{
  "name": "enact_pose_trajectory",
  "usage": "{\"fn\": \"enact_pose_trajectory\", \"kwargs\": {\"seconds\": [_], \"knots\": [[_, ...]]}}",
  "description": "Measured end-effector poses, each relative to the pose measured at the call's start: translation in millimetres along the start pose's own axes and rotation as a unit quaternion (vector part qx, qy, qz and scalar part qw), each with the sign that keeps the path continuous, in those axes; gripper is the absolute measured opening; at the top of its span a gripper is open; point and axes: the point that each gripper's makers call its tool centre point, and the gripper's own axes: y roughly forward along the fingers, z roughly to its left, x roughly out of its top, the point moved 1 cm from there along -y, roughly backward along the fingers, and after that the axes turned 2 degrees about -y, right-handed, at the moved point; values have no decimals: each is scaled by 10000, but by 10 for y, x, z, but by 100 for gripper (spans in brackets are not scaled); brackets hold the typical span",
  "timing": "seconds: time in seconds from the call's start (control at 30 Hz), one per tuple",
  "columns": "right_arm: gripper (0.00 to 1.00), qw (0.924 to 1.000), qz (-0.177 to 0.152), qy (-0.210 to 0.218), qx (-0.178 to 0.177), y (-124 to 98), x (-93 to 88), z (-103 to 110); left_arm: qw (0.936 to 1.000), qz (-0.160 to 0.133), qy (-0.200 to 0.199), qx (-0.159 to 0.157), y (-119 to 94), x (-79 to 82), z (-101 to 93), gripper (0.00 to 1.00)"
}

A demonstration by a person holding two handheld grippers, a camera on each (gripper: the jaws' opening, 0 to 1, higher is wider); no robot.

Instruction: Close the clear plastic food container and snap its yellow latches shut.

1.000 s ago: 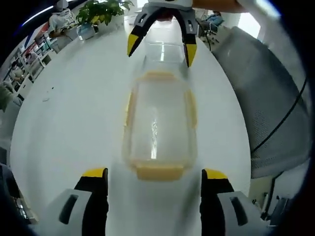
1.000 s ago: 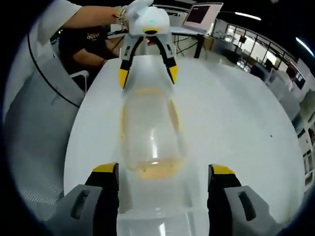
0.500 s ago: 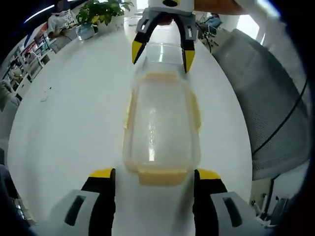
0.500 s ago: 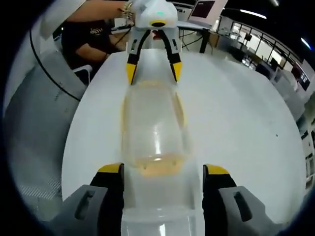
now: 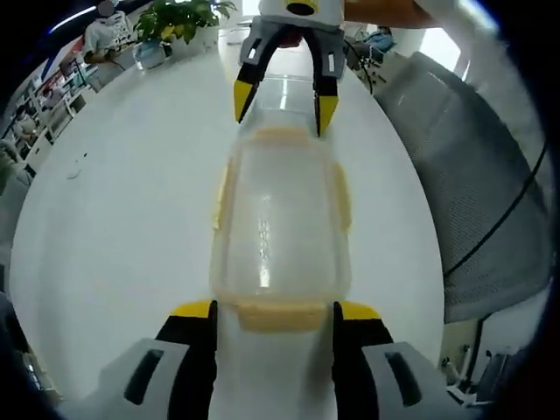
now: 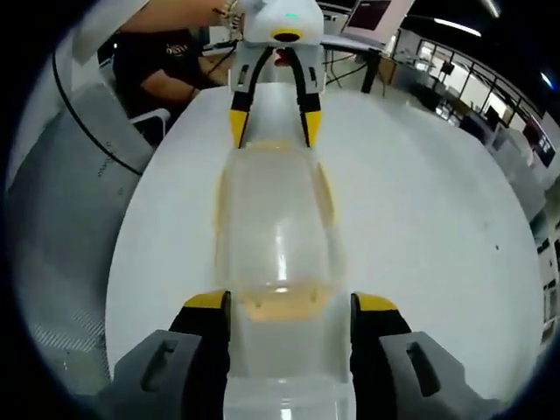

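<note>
Left hand-held gripper (image 5: 273, 317) spread, jaws now straddling near end latch (image 5: 280, 313) of container (image 5: 278, 223); spacing narrowing over the last second, tips sitting just beside the latch corners, contact not certain. Right hand-held gripper (image 6: 290, 308) likewise spread and narrowing, jaws bracketing opposite end latch (image 6: 282, 304). Each gripper also appearing in the other's view at the far end, open around that end. Container lying lengthwise between the two grippers on white table (image 5: 122, 192), lid (image 6: 276, 219) resting on top, side latches (image 5: 339, 197) showing as yellow strips along the long edges. Both cameras having crept closer to the container. Reading: closing-in phase, lid seemingly seated, end latches likely next to be pressed; whether any latch is snapped, cannot tell.
</note>
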Motion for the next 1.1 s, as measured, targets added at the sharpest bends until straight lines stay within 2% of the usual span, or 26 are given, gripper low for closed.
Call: {"fn": "enact_pose_trajectory", "kwargs": {"seconds": [0.47,0.63,0.9,1.1], "knots": [[44,9992,120,-238,287,45,5,73,9999,77,84,-21,-10,5,-65,43],[44,9973,363,-453,455,47,-34,123,9999,106,51,-17,-14,-12,-72,41],[37,9962,502,-642,320,82,-48,78,9999,96,67,12,-10,4,-78,39],[37,9950,601,-766,238,102,-50,54,9999,107,71,37,-15,0,-81,36]]}}
